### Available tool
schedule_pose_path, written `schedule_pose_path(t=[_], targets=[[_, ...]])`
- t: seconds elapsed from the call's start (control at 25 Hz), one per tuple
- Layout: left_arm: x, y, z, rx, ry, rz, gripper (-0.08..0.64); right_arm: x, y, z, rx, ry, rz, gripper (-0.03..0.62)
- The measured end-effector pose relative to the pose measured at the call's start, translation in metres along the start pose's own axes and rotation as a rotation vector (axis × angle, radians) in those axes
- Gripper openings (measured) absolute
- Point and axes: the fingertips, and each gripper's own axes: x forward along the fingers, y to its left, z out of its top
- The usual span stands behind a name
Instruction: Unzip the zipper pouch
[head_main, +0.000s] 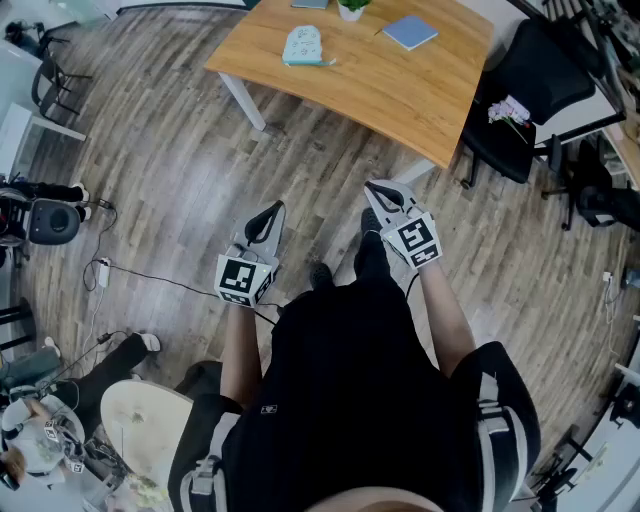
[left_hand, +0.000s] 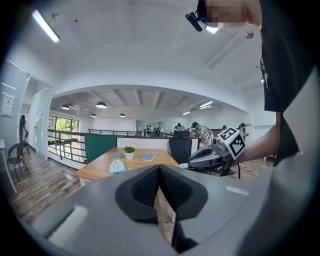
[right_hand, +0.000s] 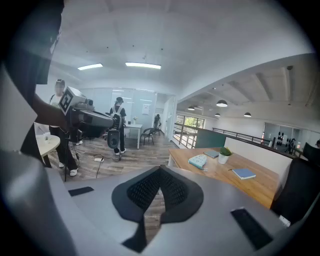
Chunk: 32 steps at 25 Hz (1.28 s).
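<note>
A pale mint zipper pouch (head_main: 302, 45) lies on the wooden table (head_main: 400, 90) ahead of me, near its left edge. The pouch (left_hand: 117, 167) shows small in the left gripper view, and again in the right gripper view (right_hand: 198, 160). My left gripper (head_main: 276, 208) and right gripper (head_main: 372, 186) hang over the floor close to my body, well short of the table. Both are shut with nothing between the jaws. In the left gripper view the pads (left_hand: 172, 189) meet at the tip, and the other gripper (left_hand: 202, 158) shows to the right.
On the table also lie a blue notebook (head_main: 410, 32), a small potted plant (head_main: 350, 8) and another book. A black office chair (head_main: 515, 95) stands right of the table. A cable (head_main: 150, 278) and a speaker (head_main: 50, 222) lie on the floor at left.
</note>
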Motion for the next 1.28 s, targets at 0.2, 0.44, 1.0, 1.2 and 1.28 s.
schedule_pose_path(t=[0.2, 0.44, 1.0, 1.2, 1.28], targets=[[-0.015, -0.005, 0.005, -0.003, -0.016, -0.006, 0.0, -0.009, 0.017, 0.005, -0.009, 0.0, 0.001, 0.002], [-0.011, -0.006, 0.004, 0.02, -0.015, -0.009, 0.0, -0.014, 0.016, 0.002, -0.019, 0.007, -0.01, 0.002], [-0.01, -0.002, -0.001, 0.031, 0.003, -0.029, 0.0, -0.017, 0.011, 0.004, -0.02, 0.008, -0.069, 0.003], [-0.01, 0.001, -0.001, 0.033, 0.0, -0.03, 0.002, -0.016, 0.011, 0.006, -0.022, -0.001, -0.074, 0.004], [-0.01, 0.003, 0.0, 0.022, -0.004, -0.027, 0.002, -0.016, 0.011, 0.006, -0.022, -0.002, -0.075, 0.009]])
